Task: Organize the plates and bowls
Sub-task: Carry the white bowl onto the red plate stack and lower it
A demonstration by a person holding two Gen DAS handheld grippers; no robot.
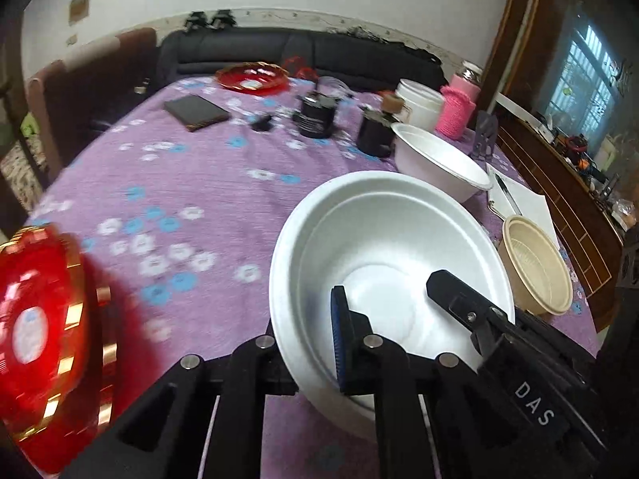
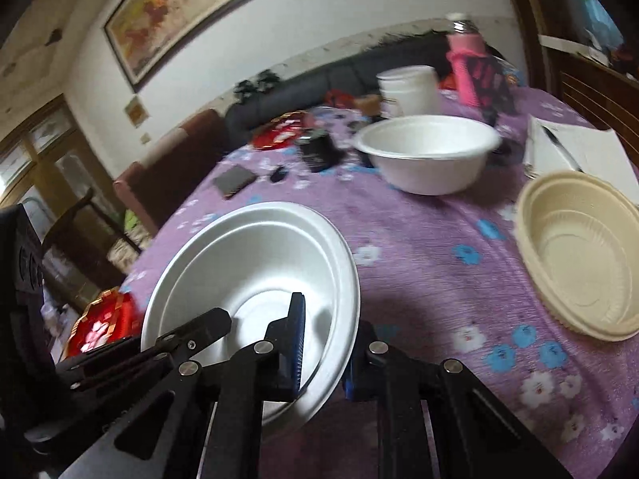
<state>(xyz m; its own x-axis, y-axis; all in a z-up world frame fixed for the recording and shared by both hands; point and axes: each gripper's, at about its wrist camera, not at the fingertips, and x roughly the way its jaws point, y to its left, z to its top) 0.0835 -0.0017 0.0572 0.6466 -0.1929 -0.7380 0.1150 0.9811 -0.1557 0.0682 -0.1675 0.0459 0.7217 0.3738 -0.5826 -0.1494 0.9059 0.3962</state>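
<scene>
Two grippers grip one white bowl (image 1: 391,263) — opposite sides of its rim; left gripper (image 1: 315,343) clenched on the near-left wall, one finger inside, the other outside; right gripper (image 2: 323,355) clamped likewise on the rim, seen in the right wrist view; bowl tilted above the purple flowered surface (image 1: 191,183); second white bowl (image 1: 439,163) behind it; beige bowl (image 1: 535,265) to the right — apart; red plate (image 1: 36,327) at left edge, blurred; another red plate (image 1: 251,76) at the far side.
</scene>
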